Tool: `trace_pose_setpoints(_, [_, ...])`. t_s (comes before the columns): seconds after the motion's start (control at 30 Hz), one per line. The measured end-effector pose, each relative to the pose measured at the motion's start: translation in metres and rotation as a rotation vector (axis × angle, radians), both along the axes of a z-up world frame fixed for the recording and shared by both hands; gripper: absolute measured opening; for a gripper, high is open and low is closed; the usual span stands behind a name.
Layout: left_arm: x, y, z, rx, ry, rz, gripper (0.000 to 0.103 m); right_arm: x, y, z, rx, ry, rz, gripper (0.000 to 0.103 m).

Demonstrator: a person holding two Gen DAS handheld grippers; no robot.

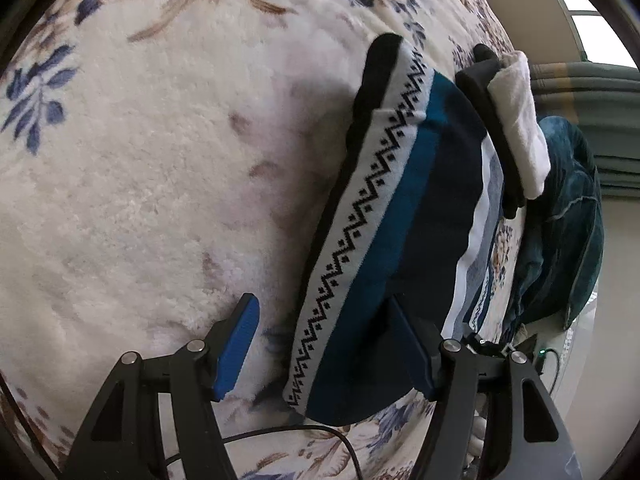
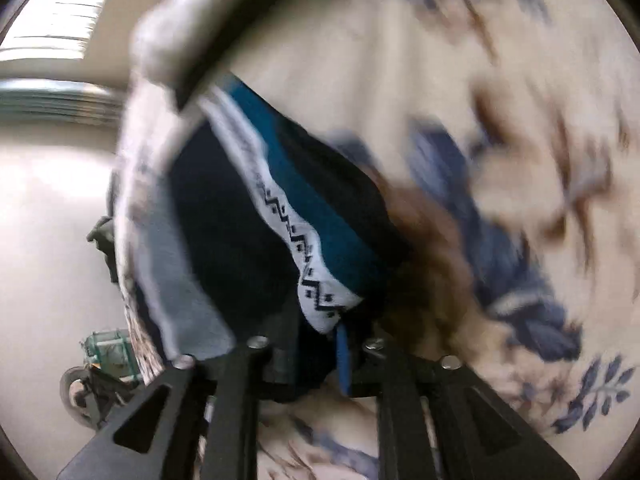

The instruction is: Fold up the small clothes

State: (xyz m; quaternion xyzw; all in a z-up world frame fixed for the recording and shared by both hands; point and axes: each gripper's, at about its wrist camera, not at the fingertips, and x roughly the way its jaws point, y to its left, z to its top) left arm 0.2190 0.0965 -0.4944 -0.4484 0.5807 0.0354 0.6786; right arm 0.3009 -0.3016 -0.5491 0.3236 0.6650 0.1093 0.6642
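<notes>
A small knitted garment (image 1: 384, 216) in teal, navy and white with a black zigzag band lies on a cream floral blanket (image 1: 160, 160). My left gripper (image 1: 324, 344) is open, its right finger resting on the garment's near end, its left finger (image 1: 236, 344) over the blanket. My right gripper (image 2: 320, 344) is shut on the garment's edge (image 2: 316, 300) in the blurred right wrist view. In the left wrist view the right gripper (image 1: 496, 128) shows at the garment's far side, with a white-gloved hand (image 1: 520, 120) on it.
A dark teal cushion (image 1: 568, 232) lies beyond the blanket's right edge. A black cable (image 1: 320, 432) runs over the blanket near my left gripper. A green-framed object (image 2: 108, 352) stands on the floor at lower left in the right wrist view.
</notes>
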Motion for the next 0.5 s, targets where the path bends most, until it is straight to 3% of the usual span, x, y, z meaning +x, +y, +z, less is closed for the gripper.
trace_pose_setpoints(0.1, [0.001,-0.002,-0.003,-0.020,-0.043,-0.013,0.064,-0.018,-0.032,-0.006,0.099,0.037,-0.145,0.059])
trace_pose_setpoints(0.13, [0.002,-0.004,-0.007,-0.047,-0.071,-0.024,0.074,-0.022,-0.039,-0.006,0.135,0.042,-0.180,0.064])
trace_pose_setpoints(0.17, [0.005,-0.006,-0.014,-0.067,-0.077,-0.032,0.082,-0.026,-0.043,-0.007,0.156,0.044,-0.202,0.076])
trace_pose_setpoints(0.2, [0.008,-0.008,-0.022,-0.091,-0.083,-0.036,0.082,-0.029,-0.048,-0.011,0.211,0.046,-0.237,0.087])
trace_pose_setpoints(0.33, [0.021,-0.007,-0.047,-0.183,-0.110,0.024,0.096,-0.016,-0.043,-0.054,0.425,0.085,-0.228,0.089])
trace_pose_setpoints(0.4, [0.024,-0.008,-0.049,-0.184,-0.112,0.038,0.099,0.001,-0.037,-0.072,0.477,0.083,-0.207,0.103])
trace_pose_setpoints(0.5, [0.031,-0.016,-0.044,-0.151,-0.120,0.033,0.100,0.020,-0.027,-0.067,0.554,0.055,-0.142,0.103])
